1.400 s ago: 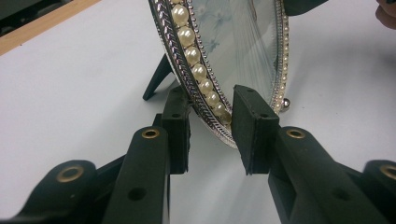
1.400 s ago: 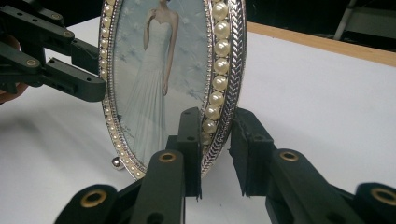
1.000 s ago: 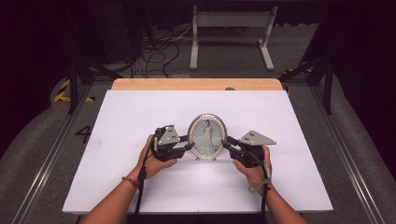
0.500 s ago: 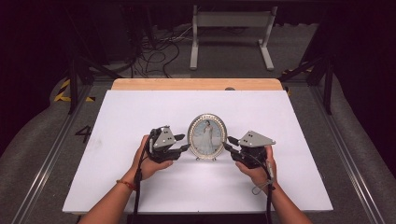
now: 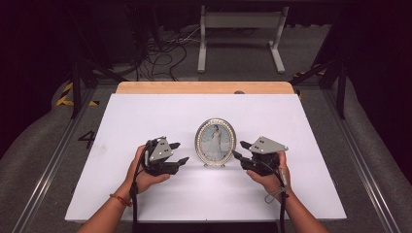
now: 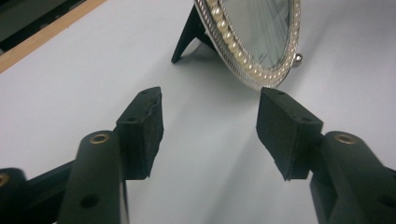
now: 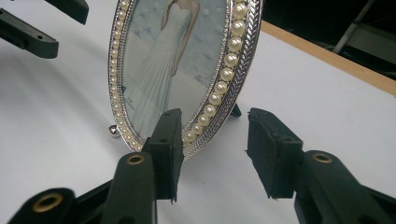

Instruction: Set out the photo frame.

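Observation:
An oval silver picture frame (image 5: 215, 142) with a pearl rim stands upright on its black easel leg (image 6: 187, 35) in the middle of the white table (image 5: 145, 116). It holds a picture of a figure in a white dress (image 7: 163, 60). My left gripper (image 5: 180, 152) lies a short way to its left, and its jaws have just been opening, with nothing between them (image 6: 212, 116). My right gripper (image 5: 239, 149) is close at the frame's right. Its jaws (image 7: 215, 140) have also just been opening, and the frame's lower rim (image 7: 210, 116) stands free between the pads.
A wooden strip (image 5: 204, 87) runs along the table's far edge. Beyond it on the floor are a grey metal stand (image 5: 240, 29) and loose cables (image 5: 160, 53). The left gripper's jaws (image 7: 32, 37) show past the frame in the right gripper view.
Both grippers stood tight against the frame's sides. The left hand has drawn back to the left, and both pairs of jaws stand wider. The frame stays upright in place.

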